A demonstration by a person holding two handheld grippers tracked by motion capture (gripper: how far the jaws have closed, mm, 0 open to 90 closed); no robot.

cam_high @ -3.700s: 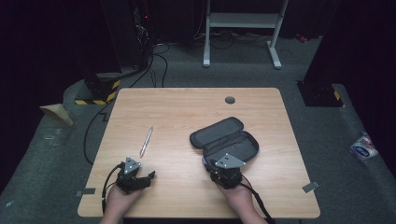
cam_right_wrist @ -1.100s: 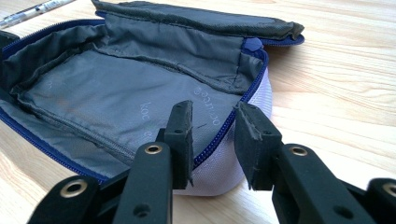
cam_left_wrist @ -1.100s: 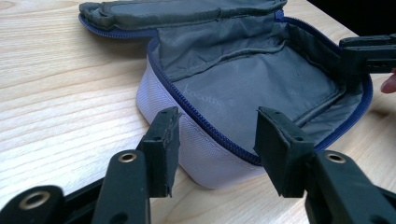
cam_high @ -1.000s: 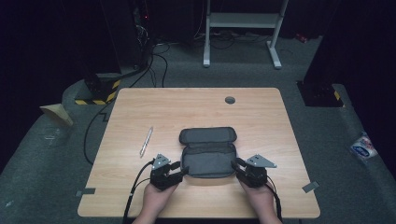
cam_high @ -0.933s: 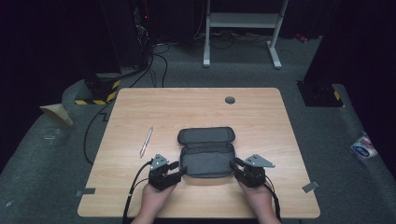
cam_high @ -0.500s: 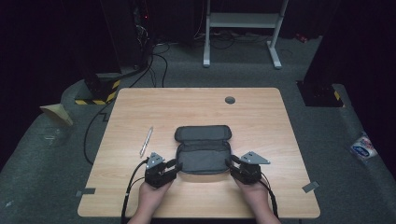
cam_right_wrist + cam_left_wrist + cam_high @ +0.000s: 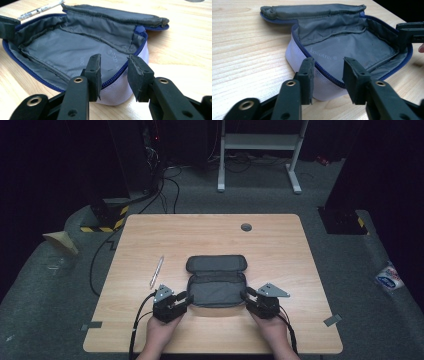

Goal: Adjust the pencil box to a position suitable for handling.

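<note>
Centrally, low in the high view, your open pouch (image 7: pixel 217 282) lies unzipped on the table (image 7: pixel 300 250), grey lining up, flap back. Your left gripper (image 7: pixel 184 299) and right gripper (image 7: pixel 248 295) flank its ends, jaws parted, straddling the zipped rim.

The high view is dim. The room around the table (image 7: pixel 150 330) is almost black, and only the tabletop looks bright. This picture is soft and a bit grainy. In both gripper views the wood is very bright, nearly white at the near edge. The black jaws up close look blurry.
</note>
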